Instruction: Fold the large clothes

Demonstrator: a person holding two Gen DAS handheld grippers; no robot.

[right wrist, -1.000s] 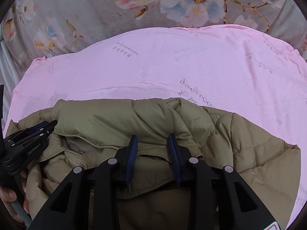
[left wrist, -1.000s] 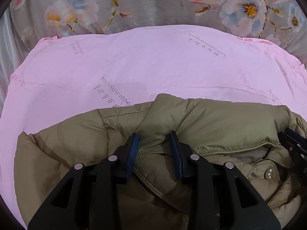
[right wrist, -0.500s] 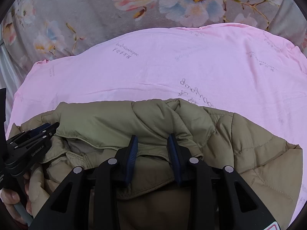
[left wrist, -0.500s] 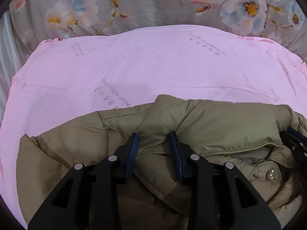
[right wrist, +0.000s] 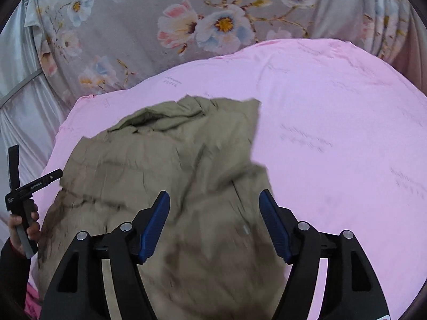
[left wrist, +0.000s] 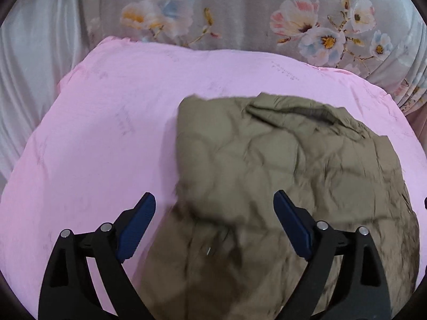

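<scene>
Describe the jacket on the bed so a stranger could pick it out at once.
Start at the pink sheet spread below the grey floral fabric. On it lies the olive puffer jacket, folded into a quilted bundle. It is the only dark, padded thing on the pink.

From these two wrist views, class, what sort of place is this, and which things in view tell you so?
Probably a bedroom: a pink sheet spread like bedding, floral fabric behind it like a quilt or curtain, and an olive padded jacket lying on the sheet.

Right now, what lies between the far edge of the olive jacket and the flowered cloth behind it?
Only bare pink sheet separates the jacket from the flowered cloth; both wrist views show it.
</scene>
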